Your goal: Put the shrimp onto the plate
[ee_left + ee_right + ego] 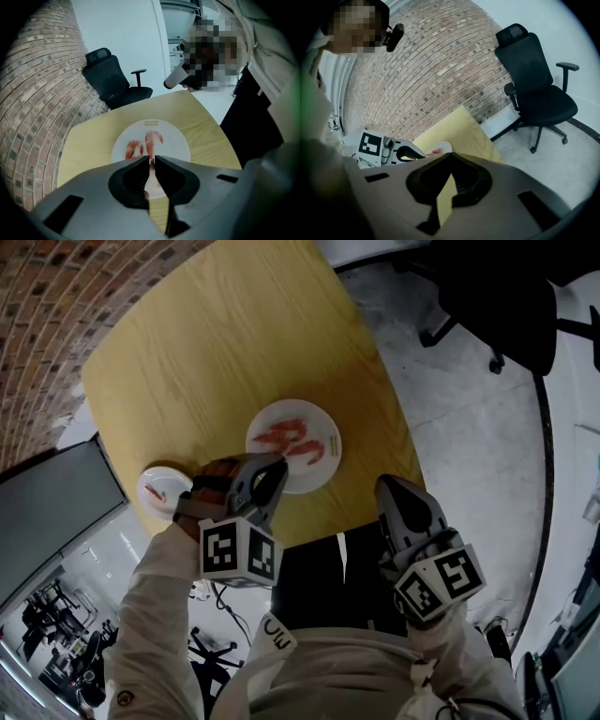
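Note:
A large white plate (323, 465) (176, 145) lies on the yellow table (216, 343), with several pink shrimp (281, 438) (153, 138) on it. My left gripper (277, 465) (151, 160) hangs over the plate's near left rim. It is shut on a thin pale-pink shrimp (150, 165) that shows in the narrow slit between the jaws. A small white plate (173, 476) at the table's left front corner carries one more shrimp (155, 493). My right gripper (388, 486) (449, 156) is shut and empty, above the table's front edge to the right of the plate.
A curved brick wall (47, 306) (440, 61) borders the table's left and far sides. A black office chair (497, 296) (115, 84) (536, 89) stands on the pale floor beyond the table. The person's body fills the space below the table's front edge.

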A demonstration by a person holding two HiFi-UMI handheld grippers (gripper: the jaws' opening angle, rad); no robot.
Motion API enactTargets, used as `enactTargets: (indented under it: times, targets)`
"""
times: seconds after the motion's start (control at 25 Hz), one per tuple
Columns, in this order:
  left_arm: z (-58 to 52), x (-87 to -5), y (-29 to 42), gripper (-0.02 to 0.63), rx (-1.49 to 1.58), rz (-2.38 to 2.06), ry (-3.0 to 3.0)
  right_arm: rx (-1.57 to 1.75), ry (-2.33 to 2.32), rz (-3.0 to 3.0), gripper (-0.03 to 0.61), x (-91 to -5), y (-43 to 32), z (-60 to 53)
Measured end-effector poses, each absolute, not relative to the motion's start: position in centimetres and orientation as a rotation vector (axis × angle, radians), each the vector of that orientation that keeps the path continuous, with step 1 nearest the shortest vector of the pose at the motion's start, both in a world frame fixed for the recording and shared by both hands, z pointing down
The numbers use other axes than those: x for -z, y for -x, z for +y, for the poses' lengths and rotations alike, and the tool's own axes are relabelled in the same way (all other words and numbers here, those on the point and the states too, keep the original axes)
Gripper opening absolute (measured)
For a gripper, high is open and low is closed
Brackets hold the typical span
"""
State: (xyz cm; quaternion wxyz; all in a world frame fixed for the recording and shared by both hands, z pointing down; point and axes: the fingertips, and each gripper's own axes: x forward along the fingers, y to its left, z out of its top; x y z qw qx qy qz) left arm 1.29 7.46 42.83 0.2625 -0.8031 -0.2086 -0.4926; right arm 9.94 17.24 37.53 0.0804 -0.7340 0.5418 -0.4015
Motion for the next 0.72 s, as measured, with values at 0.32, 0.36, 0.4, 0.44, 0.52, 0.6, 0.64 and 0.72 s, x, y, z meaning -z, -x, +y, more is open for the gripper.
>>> enactTargets:
  times: [0.32,0.36,0.4,0.44,0.52,0.6,0.64,0.72]
  targets:
    - [8.3,-43.7,-1.9,0.044,1.345,-0.595,2.131,1.215,2.197,1.599,0.023,-38.4,-11.7,18.2]
    - [8.3,-43.8,-1.9,0.045,1.343,-0.591,2.126,1.216,2.195,1.601,0.023,-38.4,-11.7,18.3]
    - [8.3,-43.9,-1.9,0.044,1.34,-0.589,2.118,1.217,2.192,1.603,0.023,-38.5,-11.7,18.3]
    - [8.4,-44.0,-1.8,0.044,1.338,-0.592,2.107,1.217,2.19,1.605,0.025,-38.5,-11.7,18.3]
    - [8.5,-44.1,-1.7,0.044,1.337,-0.603,2.089,1.217,2.187,1.609,0.025,-38.5,-11.6,18.3]
    - [8.7,-44.1,-1.7,0.044,1.345,-0.608,2.092,1.221,2.185,1.613,0.025,-38.6,-11.6,18.3]
    - [8.7,-44.0,-1.7,0.045,1.348,-0.608,2.099,1.223,2.184,1.614,0.025,-38.7,-11.6,18.4]
    - [8.8,-44.0,-1.8,0.045,1.347,-0.609,2.111,1.226,2.185,1.614,0.024,-38.7,-11.6,18.4]
